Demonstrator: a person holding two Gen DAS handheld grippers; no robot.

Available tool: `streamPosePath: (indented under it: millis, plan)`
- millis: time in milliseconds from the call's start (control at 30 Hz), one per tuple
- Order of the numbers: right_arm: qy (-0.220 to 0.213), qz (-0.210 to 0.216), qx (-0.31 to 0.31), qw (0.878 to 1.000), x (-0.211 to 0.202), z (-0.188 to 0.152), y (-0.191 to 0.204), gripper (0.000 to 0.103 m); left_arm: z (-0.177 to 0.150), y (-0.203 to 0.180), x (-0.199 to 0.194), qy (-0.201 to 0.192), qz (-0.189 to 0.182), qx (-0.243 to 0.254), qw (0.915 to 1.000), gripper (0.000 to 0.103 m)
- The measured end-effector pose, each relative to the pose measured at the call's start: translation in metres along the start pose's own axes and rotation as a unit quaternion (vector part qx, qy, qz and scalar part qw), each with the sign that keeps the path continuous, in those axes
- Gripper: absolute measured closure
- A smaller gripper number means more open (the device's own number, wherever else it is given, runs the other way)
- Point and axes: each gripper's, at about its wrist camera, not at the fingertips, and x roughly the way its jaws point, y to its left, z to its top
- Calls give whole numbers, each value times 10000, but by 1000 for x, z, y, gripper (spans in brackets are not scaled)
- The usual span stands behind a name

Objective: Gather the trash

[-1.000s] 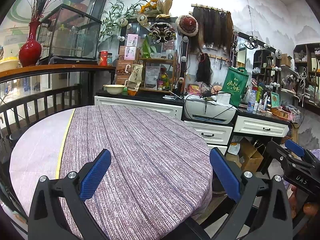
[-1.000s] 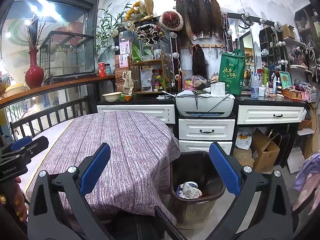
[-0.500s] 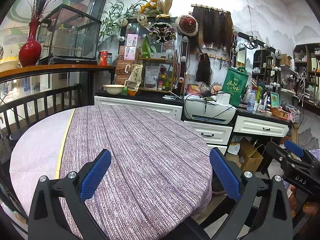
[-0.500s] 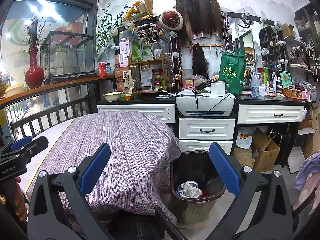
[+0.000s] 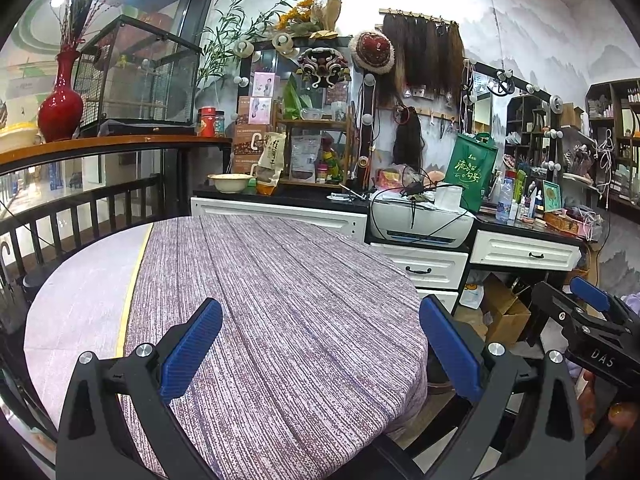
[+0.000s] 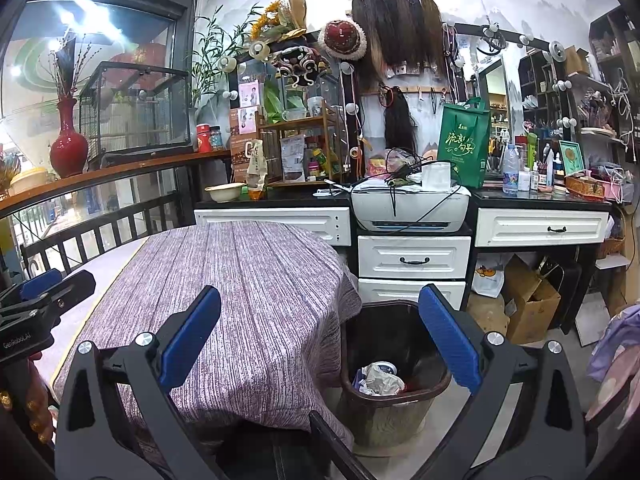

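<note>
Left wrist view, from left to right: tall shiny red vase [image 5: 60, 100] at upper left on a brown wooden ledge. Round table with a purple striped cloth [image 5: 260, 300] across the middle, bare on top. Left gripper [image 5: 320, 350] low in the frame, blue pads [image 5: 192, 348] spread wide apart, released, grasping nothing. White printer [image 5: 420, 224] on the black counter at center right. Green paper bag with white writing [image 5: 472, 168] just right of it. Right gripper [image 5: 592, 332] at the far right edge, seen from the side; spread or clenched, cannot tell from here.

Right wrist view, from left to right: left gripper [image 6: 40, 304] poking in at the left edge. Same purple table cloth [image 6: 248, 280] at center left. Right gripper [image 6: 320, 344] low in the frame, blue pads [image 6: 448, 344] wide apart, released, nothing between them. Dark brown plastic trash bin [image 6: 396, 412] on the floor just right of the table, at lower center. Crumpled white paper trash [image 6: 380, 378] down inside the bin. Brown cardboard box [image 6: 528, 304] on the floor at right, under the white drawers [image 6: 414, 260].
</note>
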Motion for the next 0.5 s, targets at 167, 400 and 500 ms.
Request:
streamPosePath:
  millis: [167,400,500]
  plan:
    - [28,-7,-2,10000,0,-2,0,6,-1,-2,2,37,0,31,10000,5]
    - [68,-15,-11,10000,2,-3,1,6,2,1,3,48,67,-10,10000,5]
    - [82,-19,-6,10000,2,-3,1,6,2,0,4,39,72,11,10000,5]
